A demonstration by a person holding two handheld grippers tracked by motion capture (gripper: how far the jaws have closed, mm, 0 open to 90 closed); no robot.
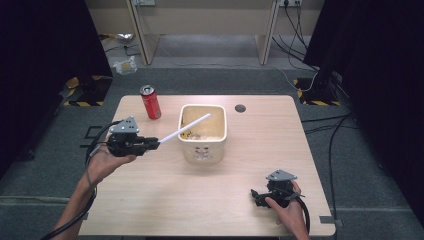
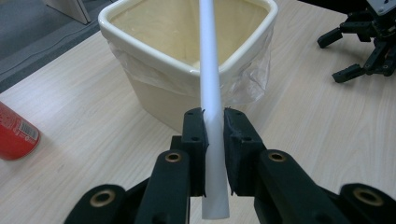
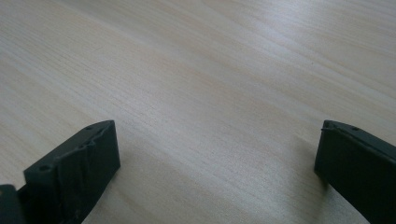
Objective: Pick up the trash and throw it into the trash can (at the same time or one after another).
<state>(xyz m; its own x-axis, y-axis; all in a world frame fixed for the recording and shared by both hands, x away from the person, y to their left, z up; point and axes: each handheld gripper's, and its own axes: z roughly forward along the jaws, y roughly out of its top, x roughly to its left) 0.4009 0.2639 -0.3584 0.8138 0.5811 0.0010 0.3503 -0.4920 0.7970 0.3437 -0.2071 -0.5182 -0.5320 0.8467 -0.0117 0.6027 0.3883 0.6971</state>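
Observation:
A long white tube (image 1: 185,128) slants from my left gripper (image 1: 154,144) up over the cream square bin (image 1: 202,148) in the middle of the table. In the left gripper view the jaws are shut on the white tube (image 2: 211,88), whose far end reaches over the cream bin's rim (image 2: 154,51). The bin has a clear plastic liner. My right gripper (image 1: 256,196) rests low on the table at the front right, its jaws wide apart. In the right gripper view the right gripper (image 3: 215,158) stands open over bare wood.
A red soda can (image 1: 150,102) stands upright at the table's back left, also lying at the edge of the left gripper view as the red can (image 2: 15,133). A dark round hole (image 1: 240,108) marks the table's back. Cables trail on the floor to the right.

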